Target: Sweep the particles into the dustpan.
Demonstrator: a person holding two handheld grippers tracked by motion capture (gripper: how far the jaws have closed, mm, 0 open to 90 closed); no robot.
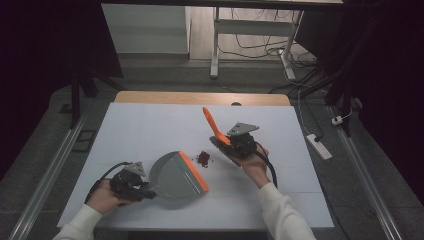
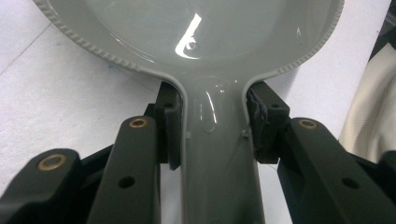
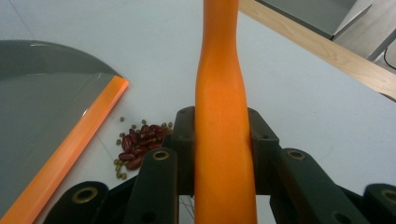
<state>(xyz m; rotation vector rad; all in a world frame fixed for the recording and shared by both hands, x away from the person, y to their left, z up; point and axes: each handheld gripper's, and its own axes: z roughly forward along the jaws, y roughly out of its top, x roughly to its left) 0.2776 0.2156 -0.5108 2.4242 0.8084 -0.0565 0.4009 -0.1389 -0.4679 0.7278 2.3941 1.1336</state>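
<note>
Left side first: my left gripper (image 1: 131, 183) is clamped on the grey handle of the dustpan (image 1: 176, 175), jaws pressed against both sides of the neck where it widens into the pan. The left gripper view confirms a snug hold. The pan lies low on the white table (image 1: 150, 130), its orange lip (image 1: 194, 171) facing the pile of beans (image 1: 203, 158).

The beans are my landmark: a small heap of red kidney beans with a few smaller green ones scattered at its edge, just beyond the orange lip, not touching it. In the right gripper view the beans (image 3: 137, 147) lie close beside the lip with a thin strip of bare table between.

On the far side of the beans, my right gripper (image 1: 240, 146) is closed on the orange handle of the brush (image 1: 215, 126), handle angled up and away from the pile. The bristle end is low by the gripper, on the side of the beans opposite the pan; I can't make out the bristles well.

My read: this is a sweep into the pan. To do it well, I'd keep the orange lip flat on the table so nothing slips under, hold the pan steady, and draw the brush through the beans toward it in short, light strokes. The small green ones look likely to roll, so go gently.
</note>
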